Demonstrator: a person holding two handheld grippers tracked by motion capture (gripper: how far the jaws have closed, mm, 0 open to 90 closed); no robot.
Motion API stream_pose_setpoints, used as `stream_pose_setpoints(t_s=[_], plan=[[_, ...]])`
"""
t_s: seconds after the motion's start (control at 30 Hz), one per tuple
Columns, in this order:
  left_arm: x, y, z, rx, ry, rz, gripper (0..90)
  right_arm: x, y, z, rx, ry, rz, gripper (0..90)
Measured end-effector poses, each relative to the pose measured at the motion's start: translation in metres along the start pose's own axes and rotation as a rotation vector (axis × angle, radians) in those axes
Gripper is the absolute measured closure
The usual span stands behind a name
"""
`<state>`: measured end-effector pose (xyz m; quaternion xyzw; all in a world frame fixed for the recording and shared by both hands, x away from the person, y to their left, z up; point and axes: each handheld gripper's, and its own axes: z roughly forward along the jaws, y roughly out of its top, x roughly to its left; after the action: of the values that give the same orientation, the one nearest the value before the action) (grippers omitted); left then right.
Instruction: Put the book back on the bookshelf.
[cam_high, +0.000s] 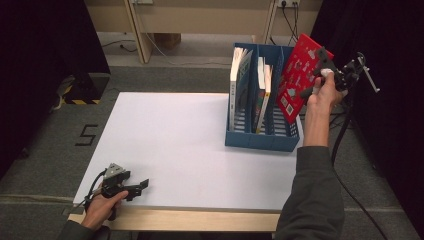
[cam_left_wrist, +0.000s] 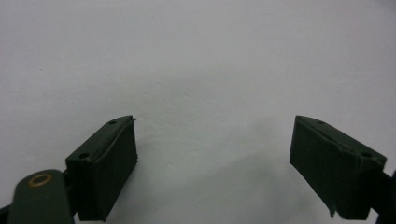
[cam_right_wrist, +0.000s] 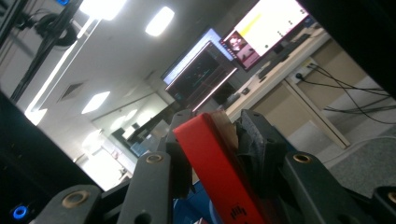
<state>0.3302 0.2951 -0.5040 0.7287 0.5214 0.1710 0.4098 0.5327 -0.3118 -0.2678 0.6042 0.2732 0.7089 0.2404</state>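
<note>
While the right gripper (cam_high: 321, 70) is pinching a red book (cam_high: 297, 80) between its jaws, the book is hanging tilted above the right-hand end of a blue file rack (cam_high: 262, 137), its lower corner dipping into the rightmost slot. The cover is showing bright red with small white figures and a pale label near the bottom edge. In the right gripper view the red book (cam_right_wrist: 212, 163) is presenting its plain red spine, with the page block showing as a pale edge beside it and the black pads pressing on both faces. Other books (cam_high: 239, 75) are standing upright in the rack's left and middle compartments.

The left gripper (cam_high: 131, 189) is resting at the near left corner of the table, its jaws standing spread apart with nothing between them and only the white top lying beneath them.

The table (cam_high: 165, 145) is carrying a plain white sheet with a pale wooden front edge. Around it grey carpet is lying, dark curtains are hanging on both sides, and a wooden desk frame with trailing cables is standing at the back.
</note>
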Motion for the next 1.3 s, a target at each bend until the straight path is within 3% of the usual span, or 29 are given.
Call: stream_pose_setpoints(t_s=[0.23, 0.43, 0.53, 0.63, 0.83, 1.07, 1.2, 1.3], plan=[[0.0, 0.0, -0.001, 0.003, -0.001, -0.001, 14.4, -0.006, 0.003, -0.001, -0.019, -0.007, 0.027, 66.6], [0.0, 0.0, 0.0, 0.001, 0.0, -0.001, 14.4, -0.01, -0.013, 0.003, 0.016, 0.006, -0.025, 66.6], [-0.001, 0.0, 0.0, 0.0, -0.002, 0.003, 14.3, -0.011, -0.016, 0.002, 0.001, 0.019, -0.041, 66.9], [-0.001, 0.0, 0.0, 0.002, -0.002, 0.003, 14.3, -0.01, -0.018, -0.001, 0.01, 0.025, -0.089, 67.5], [-0.002, 0.0, 0.001, 0.003, -0.006, 0.007, 14.4, -0.009, -0.021, -0.014, 0.054, 0.042, -0.12, 67.1], [-0.003, 0.001, 0.002, 0.007, -0.016, 0.013, 14.4, -0.013, -0.025, -0.026, 0.028, 0.024, -0.14, 68.0], [-0.003, 0.001, 0.002, 0.006, -0.018, 0.012, 14.5, -0.017, -0.026, -0.037, 0.045, 0.017, -0.154, 68.7], [-0.003, 0.001, 0.002, 0.006, -0.022, 0.016, 14.5, -0.027, -0.028, -0.046, 0.037, 0.004, -0.171, 68.8]])
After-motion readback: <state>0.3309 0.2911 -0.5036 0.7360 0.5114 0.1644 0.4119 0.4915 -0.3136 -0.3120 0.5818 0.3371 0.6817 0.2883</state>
